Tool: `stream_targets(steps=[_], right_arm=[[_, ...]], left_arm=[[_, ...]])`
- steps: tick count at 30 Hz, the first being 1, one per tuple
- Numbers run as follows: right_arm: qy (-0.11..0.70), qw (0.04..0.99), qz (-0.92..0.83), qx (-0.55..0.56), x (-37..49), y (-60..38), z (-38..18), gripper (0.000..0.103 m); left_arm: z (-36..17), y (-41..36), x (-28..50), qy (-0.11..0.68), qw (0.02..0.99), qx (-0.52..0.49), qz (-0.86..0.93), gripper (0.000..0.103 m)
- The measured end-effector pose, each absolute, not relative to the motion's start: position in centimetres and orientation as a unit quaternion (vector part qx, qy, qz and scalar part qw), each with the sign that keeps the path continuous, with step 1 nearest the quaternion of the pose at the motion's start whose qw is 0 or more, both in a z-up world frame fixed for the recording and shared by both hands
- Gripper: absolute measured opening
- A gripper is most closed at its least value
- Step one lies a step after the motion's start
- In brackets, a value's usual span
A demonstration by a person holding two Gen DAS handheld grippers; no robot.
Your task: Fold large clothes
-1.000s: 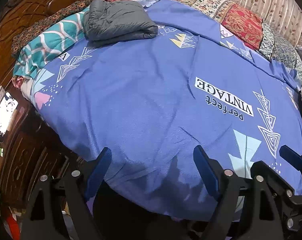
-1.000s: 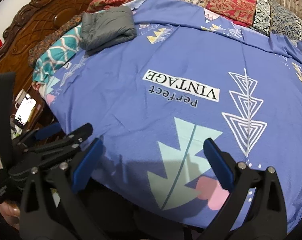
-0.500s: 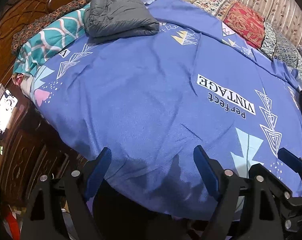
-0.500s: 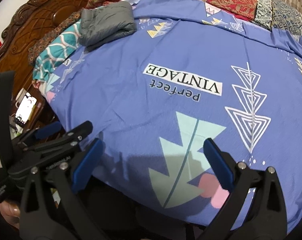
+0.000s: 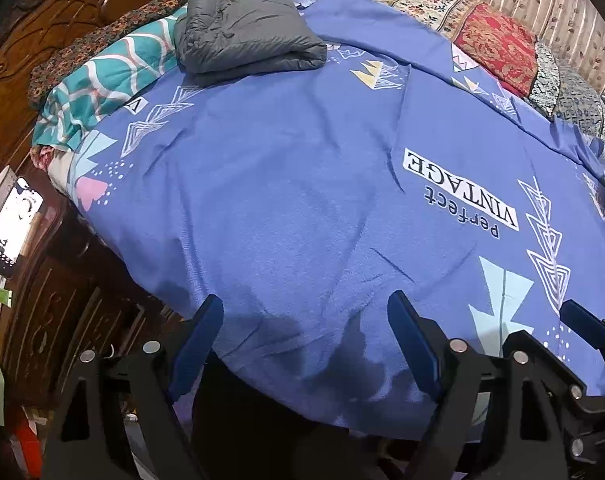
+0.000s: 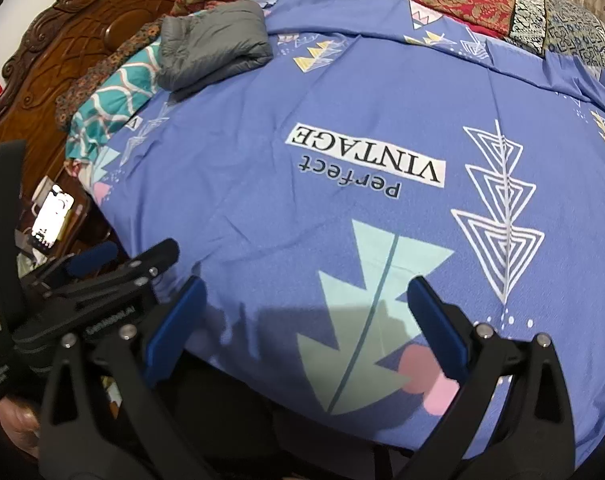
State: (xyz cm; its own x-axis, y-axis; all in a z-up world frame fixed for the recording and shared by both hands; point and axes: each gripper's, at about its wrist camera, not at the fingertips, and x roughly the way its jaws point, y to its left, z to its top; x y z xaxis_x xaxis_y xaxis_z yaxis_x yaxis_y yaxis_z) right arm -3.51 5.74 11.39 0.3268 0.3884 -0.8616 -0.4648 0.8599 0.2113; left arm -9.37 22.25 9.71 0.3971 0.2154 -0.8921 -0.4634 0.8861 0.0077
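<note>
A: What changed just now?

B: Not much. Both grippers have crept a tiny bit closer to the near edge of the bed [image 5: 302, 216]. The big blue sheet on it looks the same as a moment ago, flat and spread out.

A: So is the folding going yet?

B: I think not. Nothing is picked up. It looks like the start, with both hands getting ready (that is my guess).

A: Go left to right for me.

B: At about 9 o'clock in the left view a lit phone [image 5: 12, 230] sits on the dark wood by the bed. Up near 11 o'clock a teal wavy pillow [image 5: 102, 92] lies at the head end. Just beside it, touching the blue sheet, rests the folded grey jacket [image 5: 246, 36]. That is the large piece of clothing I can see, already in a neat bundle, far from both grippers.

A: And the grippers?

B: The left gripper [image 5: 302, 344] is at 6 o'clock, fingers wide apart, holding nothing. The right gripper [image 6: 302, 332] is the same, spread open over the near edge, just beside the left one.

A: Count things.

B: One bed, one phone, one teal pillow, one grey jacket, two grippers.
</note>
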Motion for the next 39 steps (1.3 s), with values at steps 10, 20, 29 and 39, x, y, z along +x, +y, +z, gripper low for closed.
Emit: stream_targets(steps=[10,20,29,39], right_arm=[[0.516,0.814,0.265,-0.04,-3.5,5.8,11.5,0.097],[0.512,0.814,0.27,-0.045,-3.7,6.0,11.8,0.097],[0.513,0.814,0.271,-0.04,-3.6,5.7,11.9,0.097],[0.514,0.813,0.272,-0.04,-3.7,5.7,11.9,0.097]], left_arm=[[10.0,24.1,-9.5,0.518,0.815,-0.121,0.232,0.1],[10.5,25.3,-10.0,0.507,0.818,-0.096,0.255,0.1],[11.6,25.8,-10.2,0.49,0.825,-0.093,0.266,0.1],[11.5,25.6,-10.2,0.494,0.824,-0.095,0.262,0.1]])
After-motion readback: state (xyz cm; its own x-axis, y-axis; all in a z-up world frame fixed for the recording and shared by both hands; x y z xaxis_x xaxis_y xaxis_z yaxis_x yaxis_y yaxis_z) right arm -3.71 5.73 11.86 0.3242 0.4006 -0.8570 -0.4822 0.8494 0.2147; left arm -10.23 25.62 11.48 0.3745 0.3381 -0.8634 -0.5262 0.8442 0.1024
